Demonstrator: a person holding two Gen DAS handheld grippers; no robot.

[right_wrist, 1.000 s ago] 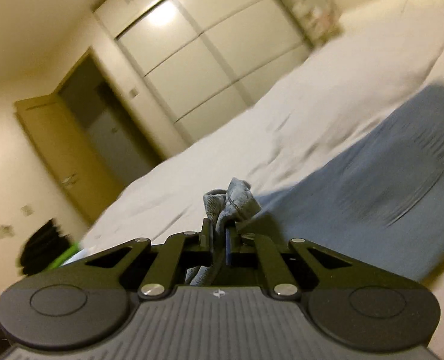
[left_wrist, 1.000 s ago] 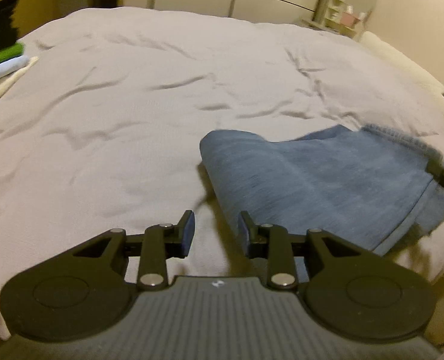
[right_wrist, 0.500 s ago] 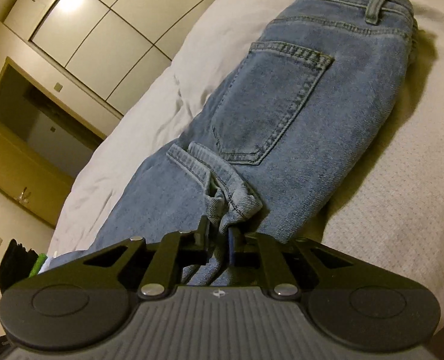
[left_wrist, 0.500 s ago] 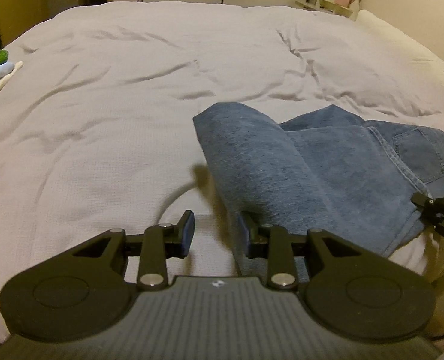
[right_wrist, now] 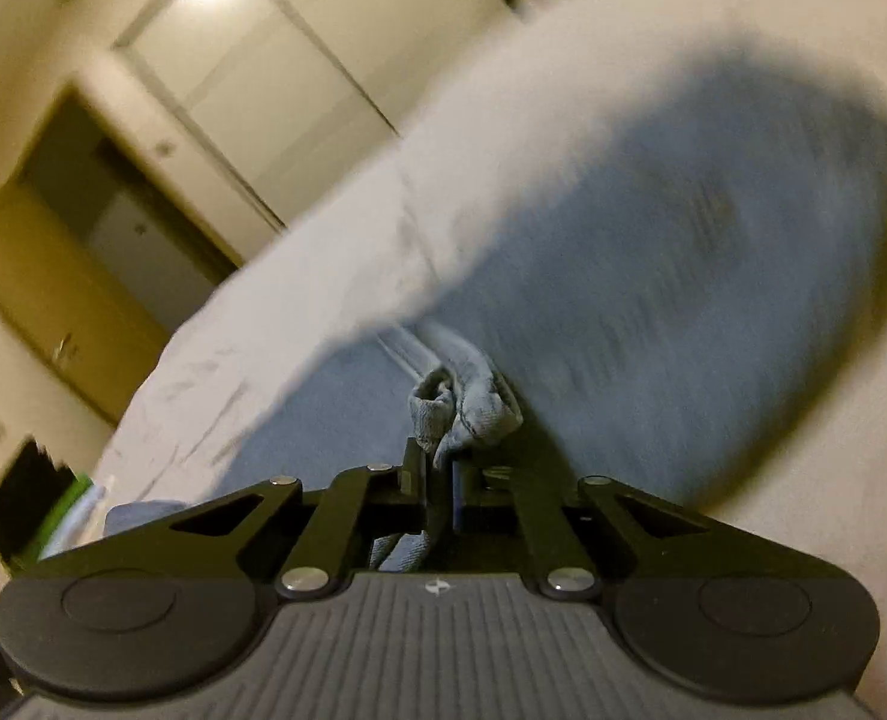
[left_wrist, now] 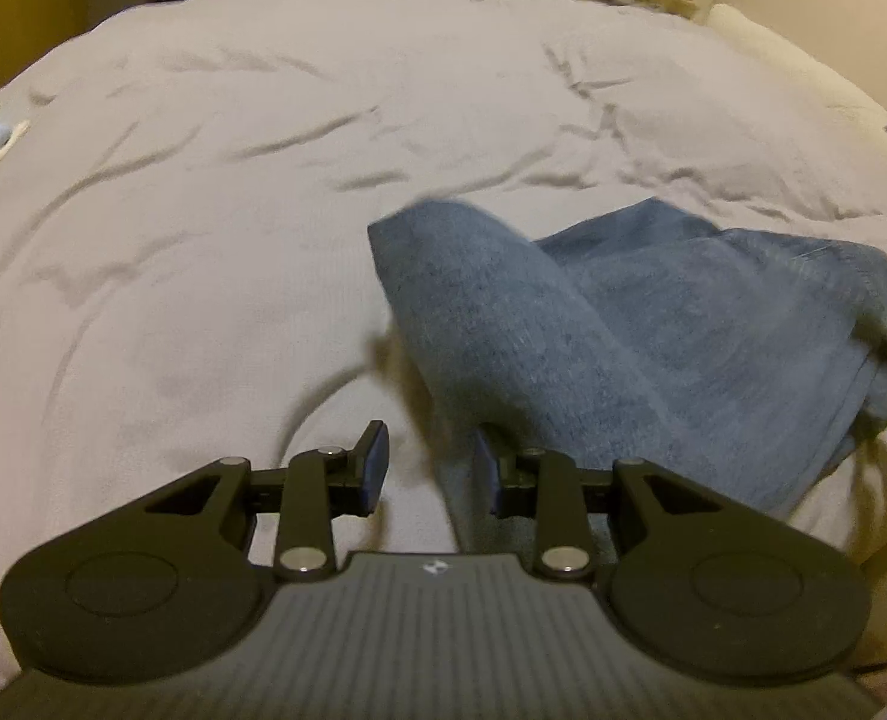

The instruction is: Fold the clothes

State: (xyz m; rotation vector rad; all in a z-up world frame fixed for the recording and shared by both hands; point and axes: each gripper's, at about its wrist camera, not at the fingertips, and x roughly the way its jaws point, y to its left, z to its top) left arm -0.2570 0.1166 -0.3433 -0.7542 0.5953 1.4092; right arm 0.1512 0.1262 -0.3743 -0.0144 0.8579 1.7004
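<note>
To fold well, we should keep our left gripper (left_wrist: 428, 468), its jaws apart with the denim's edge lying between them unpinched, low beside the jeans (left_wrist: 653, 336) that lie half-folded on the bed (left_wrist: 203, 240), ready to pin the crease. On the right, our right gripper (right_wrist: 440, 480) is clamped on a bunched hem; it points shallowly downward, and should draw the cloth across evenly.

Motion blur smears the jeans (right_wrist: 653, 276) and wardrobe (right_wrist: 275, 90).
</note>
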